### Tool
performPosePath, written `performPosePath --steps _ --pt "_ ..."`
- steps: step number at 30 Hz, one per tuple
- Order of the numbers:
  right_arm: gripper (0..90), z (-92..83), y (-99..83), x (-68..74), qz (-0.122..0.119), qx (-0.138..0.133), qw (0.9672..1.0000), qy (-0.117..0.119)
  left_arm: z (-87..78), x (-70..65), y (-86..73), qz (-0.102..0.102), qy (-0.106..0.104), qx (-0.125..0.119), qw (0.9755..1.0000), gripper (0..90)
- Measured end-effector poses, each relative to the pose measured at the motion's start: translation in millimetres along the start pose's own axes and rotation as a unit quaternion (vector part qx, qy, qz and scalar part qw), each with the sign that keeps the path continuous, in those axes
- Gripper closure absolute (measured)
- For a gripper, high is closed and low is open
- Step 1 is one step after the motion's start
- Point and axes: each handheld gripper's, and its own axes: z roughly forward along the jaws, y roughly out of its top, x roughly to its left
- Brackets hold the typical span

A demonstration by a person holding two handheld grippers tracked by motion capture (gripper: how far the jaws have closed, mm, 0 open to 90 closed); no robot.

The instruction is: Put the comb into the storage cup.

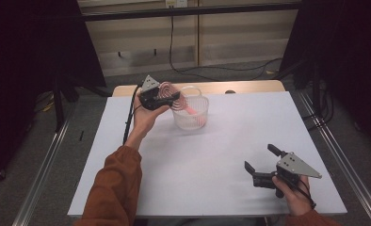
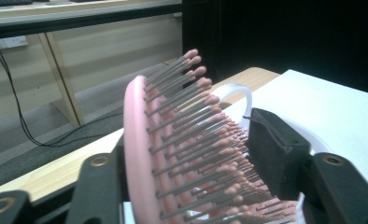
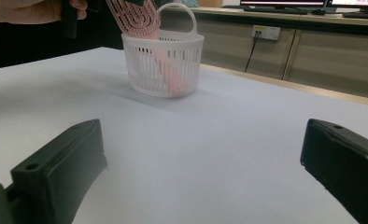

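We find a white slotted basket just beside the left gripper, with the handle of a pink hairbrush standing inside it and the brush head rising above the rim. The left gripper view shows the brush head between its jaws, bristles facing one pad with a gap before it; we cannot tell whether the other pad still touches its back. The right gripper rests well apart near the table's front edge, jaws spread with nothing between them; its own view shows the basket's looped handle.
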Motion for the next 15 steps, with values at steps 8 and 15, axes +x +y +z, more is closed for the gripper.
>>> performPosePath --steps 8,15 --pt "0.0 0.3 0.1 0.0 0.0 0.0 1.0 0.0 3.5 -1.6 -1.7 -0.002 -0.002 0.004 1.0 33.5" --pt "0.0 -0.1 0.1 -0.4 0.0 0.0 1.0 -0.001 5.5 -0.8 -3.2 -0.011 0.007 0.004 0.9999 24.7"
